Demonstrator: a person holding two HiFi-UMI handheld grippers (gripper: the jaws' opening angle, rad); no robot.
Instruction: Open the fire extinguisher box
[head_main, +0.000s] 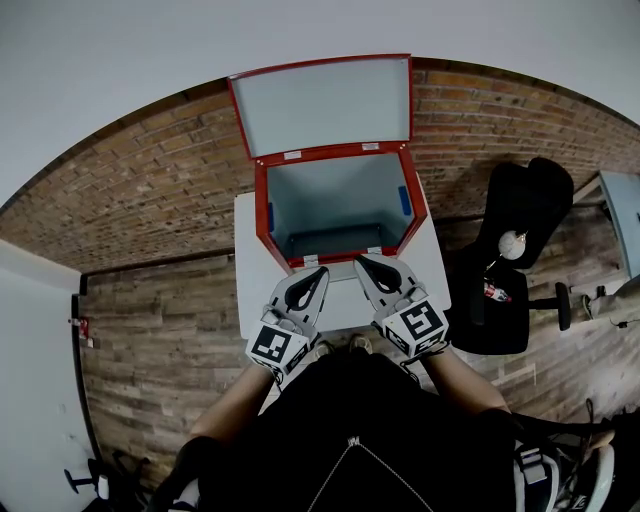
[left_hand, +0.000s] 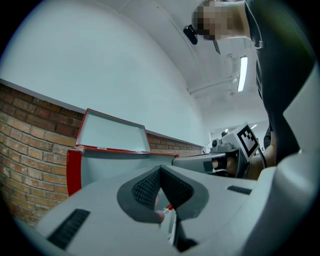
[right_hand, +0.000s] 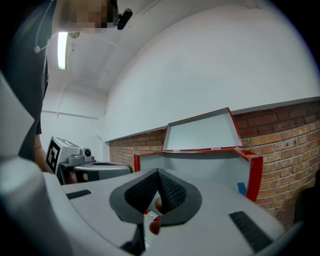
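Two hand-held tools sit side by side, tips pointing forward. The left tool (head_main: 316, 274) has its jaws pressed fully together, their dark ribbed pads meeting in a point, with nothing gripped. The right tool (head_main: 364, 264) is closed in the same way and is also empty. Each gripper view shows its own pads meeting, with a sliver of red rim visible through the gap below.

Just past the tips stands the fire extinguisher box (head_main: 262, 212), on a white counter (head_main: 250, 295) set against a brick wall (head_main: 150, 190). The box has red edges and a pale grey inside, and it looks empty apart from a small blue patch (head_main: 403, 199) on its right inner wall. Its lid (head_main: 325, 105) is already raised upright at the back, so the opening appears done.

The box looks like painted sheet metal, so it is probably stiff and hard rather than fragile. The lid is likely light and turns on a rear hinge. The smooth paint may be slippery under the pads. The thin free rim of the lid seems the best place to pinch it.
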